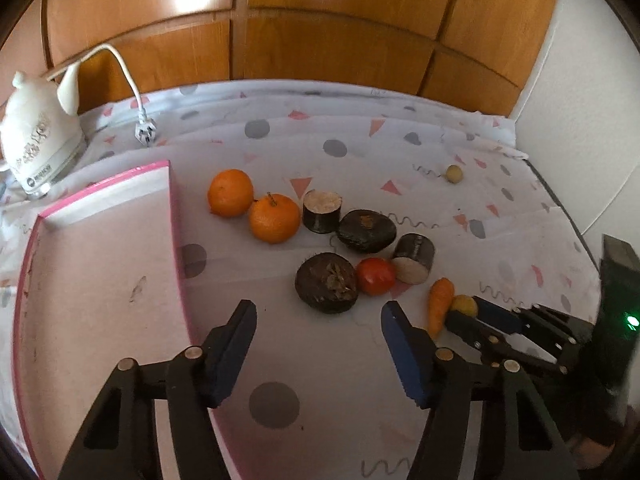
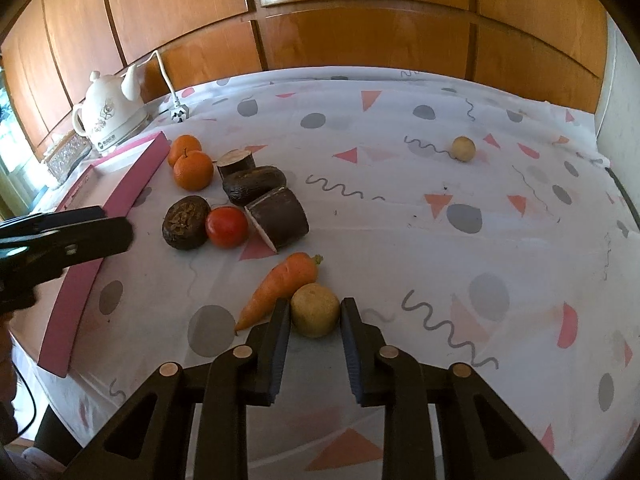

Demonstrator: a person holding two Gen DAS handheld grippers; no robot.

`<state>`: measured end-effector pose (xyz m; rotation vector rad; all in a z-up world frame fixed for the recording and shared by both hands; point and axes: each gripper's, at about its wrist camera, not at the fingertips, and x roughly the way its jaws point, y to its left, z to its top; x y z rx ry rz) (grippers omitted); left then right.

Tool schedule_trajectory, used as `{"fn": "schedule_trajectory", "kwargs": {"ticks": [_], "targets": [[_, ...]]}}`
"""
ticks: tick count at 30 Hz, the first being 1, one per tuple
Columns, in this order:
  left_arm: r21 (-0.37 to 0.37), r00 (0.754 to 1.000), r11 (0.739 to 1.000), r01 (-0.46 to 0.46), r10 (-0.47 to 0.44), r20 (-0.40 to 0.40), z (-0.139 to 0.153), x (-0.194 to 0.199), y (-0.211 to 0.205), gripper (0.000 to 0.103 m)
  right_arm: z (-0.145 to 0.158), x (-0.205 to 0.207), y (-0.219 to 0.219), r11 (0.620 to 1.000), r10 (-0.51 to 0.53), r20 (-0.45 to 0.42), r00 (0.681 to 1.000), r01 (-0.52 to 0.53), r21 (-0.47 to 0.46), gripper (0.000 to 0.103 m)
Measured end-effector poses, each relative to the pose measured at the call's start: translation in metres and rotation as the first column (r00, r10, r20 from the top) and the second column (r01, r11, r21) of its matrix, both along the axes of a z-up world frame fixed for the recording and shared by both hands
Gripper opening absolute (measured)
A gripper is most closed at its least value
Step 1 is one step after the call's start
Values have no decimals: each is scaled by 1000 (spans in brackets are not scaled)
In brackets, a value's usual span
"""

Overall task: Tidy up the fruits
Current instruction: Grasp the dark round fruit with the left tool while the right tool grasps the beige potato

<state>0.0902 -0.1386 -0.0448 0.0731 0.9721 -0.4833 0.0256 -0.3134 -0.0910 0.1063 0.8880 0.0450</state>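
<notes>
My right gripper [image 2: 315, 312] is closed around a small yellow-tan round fruit [image 2: 315, 310] that rests on the cloth; both pads touch its sides. An orange carrot [image 2: 282, 286] lies just left of it. My left gripper [image 1: 318, 320] is open and empty above the cloth, beside the pink tray [image 1: 80, 280]. Ahead of it lie a dark round fruit [image 1: 326, 282], a red tomato [image 1: 375, 276], two oranges [image 1: 274, 218] and dark cut pieces [image 1: 414, 258]. A second small tan fruit [image 2: 463, 149] sits far right.
A white electric kettle [image 1: 36, 144] with cord and plug [image 1: 145, 132] stands at the back left. Wooden cabinet doors [image 1: 320, 40] run behind the table. The right gripper shows in the left wrist view [image 1: 500, 328]. The table's right edge is near a white wall.
</notes>
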Motion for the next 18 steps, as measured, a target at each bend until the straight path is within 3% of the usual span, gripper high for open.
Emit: {"fn": "schedule_trajectory", "kwargs": {"ticks": [10, 14, 18], "targets": [[92, 999, 996, 12, -8, -44, -29, 23, -28, 63, -1, 1, -1, 1000, -6, 1, 1000, 6, 15, 25], [90, 999, 996, 5, -1, -52, -34, 28, -31, 45, -1, 1, -1, 1000, -9, 0, 1000, 9, 15, 26], [69, 999, 998, -13, 16, -41, -32, 23, -27, 44, -2, 2, 0, 1000, -5, -4, 1000, 5, 8, 26]]}}
